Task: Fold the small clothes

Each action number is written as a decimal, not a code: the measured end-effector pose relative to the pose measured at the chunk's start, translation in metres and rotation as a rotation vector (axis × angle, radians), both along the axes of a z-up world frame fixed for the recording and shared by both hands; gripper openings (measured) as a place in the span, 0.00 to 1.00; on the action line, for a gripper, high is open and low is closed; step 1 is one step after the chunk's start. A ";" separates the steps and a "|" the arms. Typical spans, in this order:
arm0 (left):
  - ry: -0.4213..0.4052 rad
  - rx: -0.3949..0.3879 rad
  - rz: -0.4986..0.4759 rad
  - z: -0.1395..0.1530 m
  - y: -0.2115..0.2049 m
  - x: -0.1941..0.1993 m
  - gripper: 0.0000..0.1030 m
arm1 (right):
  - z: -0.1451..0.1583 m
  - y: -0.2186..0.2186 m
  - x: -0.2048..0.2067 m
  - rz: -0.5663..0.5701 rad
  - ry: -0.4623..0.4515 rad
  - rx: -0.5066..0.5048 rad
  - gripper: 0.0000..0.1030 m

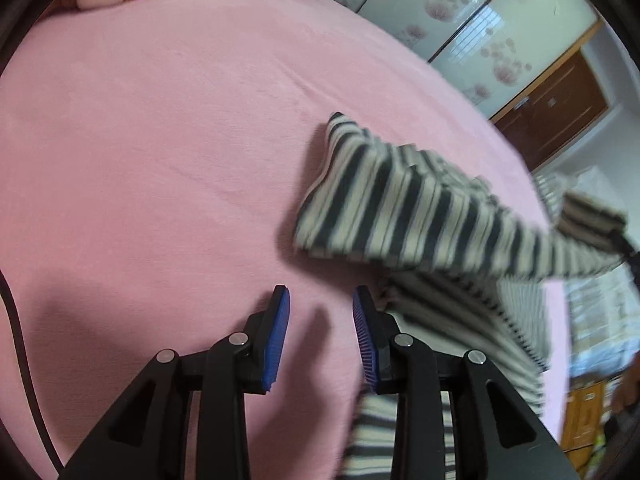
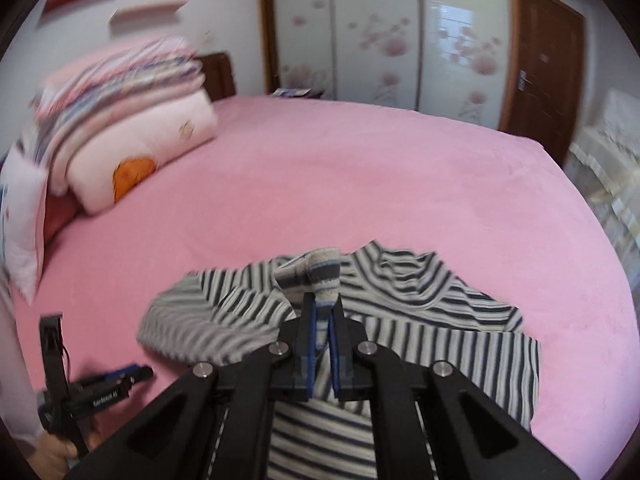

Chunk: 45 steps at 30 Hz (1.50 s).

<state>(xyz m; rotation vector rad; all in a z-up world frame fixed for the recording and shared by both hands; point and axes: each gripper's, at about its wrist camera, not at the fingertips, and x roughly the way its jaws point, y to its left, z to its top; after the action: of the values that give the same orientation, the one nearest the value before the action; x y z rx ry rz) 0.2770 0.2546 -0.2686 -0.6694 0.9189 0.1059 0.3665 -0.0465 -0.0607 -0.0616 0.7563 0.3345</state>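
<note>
Jaws first: our right gripper (image 2: 322, 316) is clamped on a cuff of the one striped shirt (image 2: 420, 320), lifting that sleeve above the pink bed (image 2: 320, 184); our left gripper (image 1: 320, 312) stands partly apart over bare sheet, gripping nothing, just beside the shirt. We count one pillow (image 2: 136, 156), one stack of folded bedding (image 2: 128, 80), a flowered wardrobe (image 2: 380, 32) and a brown door (image 2: 540, 60).

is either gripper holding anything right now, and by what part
The right gripper is shut on the striped shirt, pinching a sleeve cuff. The left gripper is open over the pink sheet, holding nothing.
</note>
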 end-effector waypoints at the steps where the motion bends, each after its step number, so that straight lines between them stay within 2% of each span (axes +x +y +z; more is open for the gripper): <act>1: -0.006 -0.008 -0.005 0.002 -0.001 0.002 0.32 | 0.000 -0.006 0.003 -0.010 0.005 0.015 0.05; 7: 0.044 0.122 -0.056 -0.001 -0.024 0.033 0.34 | 0.000 -0.027 0.014 -0.061 0.009 0.077 0.05; 13: 0.047 0.149 -0.016 0.000 -0.029 0.057 0.34 | 0.004 -0.057 0.026 -0.124 -0.033 0.079 0.05; 16: 0.049 0.151 -0.015 0.004 -0.035 0.066 0.34 | 0.004 -0.089 0.027 -0.186 -0.057 0.085 0.05; 19: 0.063 0.177 -0.043 0.004 -0.047 0.073 0.31 | -0.007 -0.131 0.022 -0.264 -0.043 0.117 0.05; 21: 0.068 0.178 -0.061 0.003 -0.053 0.074 0.25 | -0.022 -0.160 0.012 -0.318 -0.014 0.151 0.05; 24: 0.087 0.195 -0.074 -0.001 -0.061 0.074 0.22 | -0.061 -0.196 -0.001 -0.387 0.083 0.201 0.05; 29: 0.107 0.220 -0.071 -0.006 -0.065 0.073 0.21 | -0.134 -0.240 -0.014 -0.479 0.303 0.324 0.08; 32: 0.113 0.224 -0.076 -0.005 -0.066 0.073 0.21 | -0.152 -0.252 -0.022 -0.502 0.353 0.399 0.11; 34: 0.117 0.236 -0.093 -0.003 -0.071 0.072 0.21 | -0.149 -0.259 -0.026 -0.501 0.349 0.429 0.14; 36: 0.120 0.252 -0.119 -0.001 -0.076 0.070 0.21 | -0.139 -0.262 -0.030 -0.500 0.318 0.409 0.24; 38: 0.127 0.264 -0.150 0.001 -0.079 0.064 0.21 | -0.124 -0.263 -0.031 -0.498 0.275 0.370 0.30; 42: 0.143 0.278 -0.182 0.004 -0.080 0.049 0.21 | -0.098 -0.264 -0.019 -0.459 0.225 0.290 0.31; 45: 0.132 0.282 -0.177 0.010 -0.074 0.042 0.21 | -0.094 -0.254 0.008 -0.383 0.251 0.233 0.31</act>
<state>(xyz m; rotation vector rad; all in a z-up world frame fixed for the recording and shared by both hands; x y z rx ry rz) 0.3188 0.1802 -0.2588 -0.3210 1.0624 0.1201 0.3746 -0.3002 -0.1543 0.3475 0.9524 0.0626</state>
